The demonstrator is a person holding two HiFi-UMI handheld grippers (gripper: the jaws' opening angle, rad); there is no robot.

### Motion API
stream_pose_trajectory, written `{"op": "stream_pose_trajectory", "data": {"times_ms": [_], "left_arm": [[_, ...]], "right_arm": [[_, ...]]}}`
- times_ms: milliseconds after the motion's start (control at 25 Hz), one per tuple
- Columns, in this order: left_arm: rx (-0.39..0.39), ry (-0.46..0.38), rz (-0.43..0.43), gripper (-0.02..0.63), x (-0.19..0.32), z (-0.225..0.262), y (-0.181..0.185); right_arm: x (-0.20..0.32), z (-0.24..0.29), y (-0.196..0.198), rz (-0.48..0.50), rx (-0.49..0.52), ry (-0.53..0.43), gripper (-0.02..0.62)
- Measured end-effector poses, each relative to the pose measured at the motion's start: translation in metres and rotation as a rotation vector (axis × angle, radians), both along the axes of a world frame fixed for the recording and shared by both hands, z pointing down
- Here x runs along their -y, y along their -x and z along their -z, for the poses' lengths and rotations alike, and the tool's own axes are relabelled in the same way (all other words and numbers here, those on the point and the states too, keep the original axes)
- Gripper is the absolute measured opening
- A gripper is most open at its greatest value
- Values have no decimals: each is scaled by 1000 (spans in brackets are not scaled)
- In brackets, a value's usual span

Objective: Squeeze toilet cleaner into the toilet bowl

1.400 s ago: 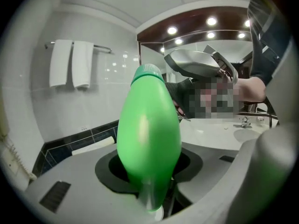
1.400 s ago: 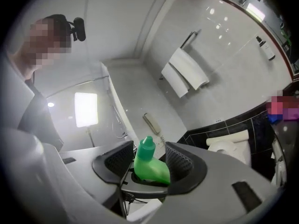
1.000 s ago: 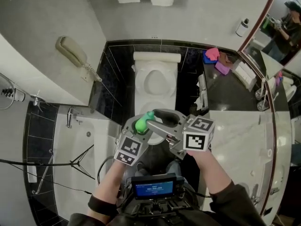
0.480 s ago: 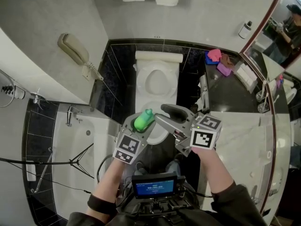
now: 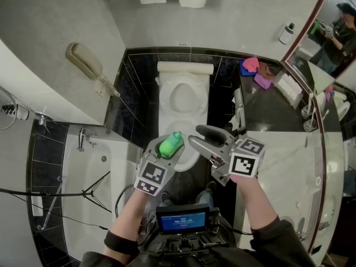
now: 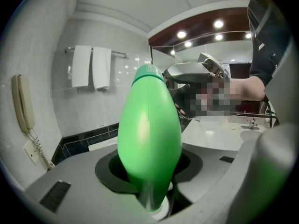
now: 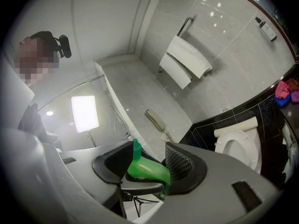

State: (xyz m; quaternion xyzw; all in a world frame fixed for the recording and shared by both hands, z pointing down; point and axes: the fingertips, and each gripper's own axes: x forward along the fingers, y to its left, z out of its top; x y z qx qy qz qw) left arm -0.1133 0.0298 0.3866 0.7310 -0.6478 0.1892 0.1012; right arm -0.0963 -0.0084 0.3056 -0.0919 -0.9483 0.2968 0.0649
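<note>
Just one green bottle [image 5: 170, 144] between pinching left tongs [image 5: 167, 151], one toilet [image 5: 184, 117]; right tongs [image 5: 194, 135] spread.

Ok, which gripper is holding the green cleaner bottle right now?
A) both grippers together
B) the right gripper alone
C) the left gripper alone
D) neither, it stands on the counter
C: the green bottle sits clamped in the left gripper, while the right gripper is off to its side with its jaws apart and not on the bottle.
</note>
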Motion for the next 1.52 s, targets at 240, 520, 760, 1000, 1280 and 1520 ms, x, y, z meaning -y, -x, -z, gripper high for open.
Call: {"op": "stream_pose_trajectory", "data": {"times_ms": [240, 520, 760, 1000, 1280, 1520], "left_arm": [[-44, -8, 29, 173, -2, 2, 3], [-27, 7, 30, 173, -6, 1, 2], [-8, 4, 17, 173, -11, 2, 1], [41, 8, -12, 173, -16, 3, 1], [65, 25, -9, 173, -26, -7, 3], [69, 37, -17, 173, -29, -12, 1]], "right_arm": [[0, -1, -5, -4, -1, 2, 235], [-10, -3, -8, 23, 2, 3, 233], [-33, 4, 2, 116, 13, 12, 233], [-59, 8, 17, 265, -45, 31, 233], [-84, 6, 33, 362, -118, 2, 202], [-82, 6, 32, 380, -118, -40, 133]]}}
